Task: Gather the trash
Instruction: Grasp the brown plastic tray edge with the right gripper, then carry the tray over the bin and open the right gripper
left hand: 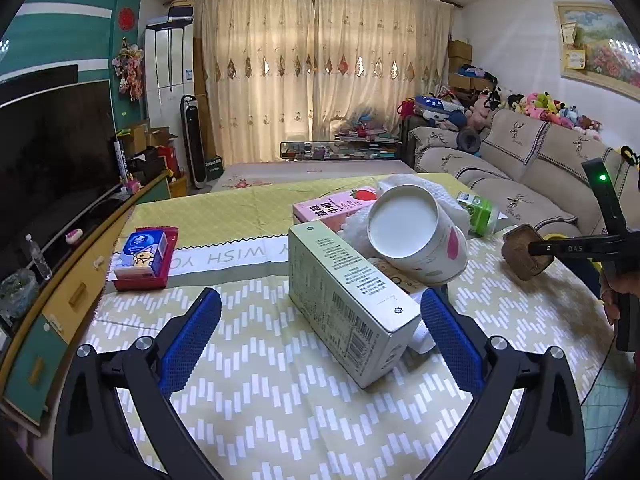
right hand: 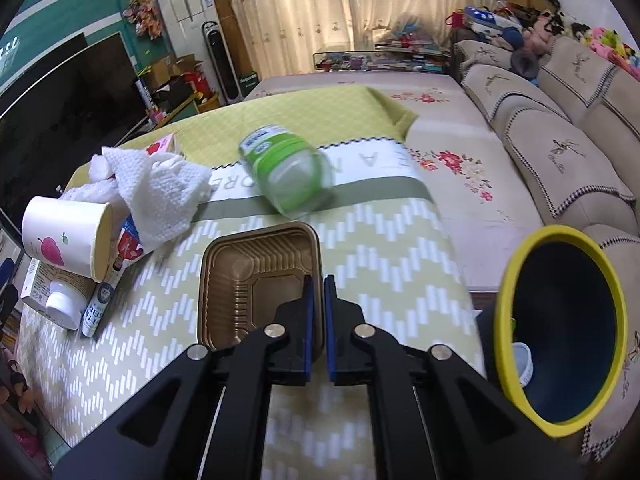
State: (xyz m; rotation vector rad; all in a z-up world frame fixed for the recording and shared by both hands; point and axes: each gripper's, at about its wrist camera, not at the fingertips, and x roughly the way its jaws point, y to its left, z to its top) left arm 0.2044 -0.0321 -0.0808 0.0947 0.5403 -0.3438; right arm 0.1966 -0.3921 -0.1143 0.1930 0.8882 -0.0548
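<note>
The right tongs (right hand: pixel 316 292) are clamped on the right rim of a brown plastic tray (right hand: pixel 248 276), which sits on the near part of the table (right hand: pixel 380 248). Just past the tray lies a green-labelled clear bottle (right hand: pixel 288 172) on its side. To the right, beyond the table's edge, stands a yellow-rimmed bin (right hand: pixel 560 368). The left tongs (left hand: pixel 320 332) stand wide open and empty, with a pale green carton (left hand: pixel 344 300) between the blue pads. Behind the carton a white paper cup (left hand: pixel 416 236) lies tipped against crumpled tissue (right hand: pixel 160 188) and a pink strawberry milk box (left hand: pixel 332 206). A tissue pack (left hand: pixel 144 252) rests far left.
</note>
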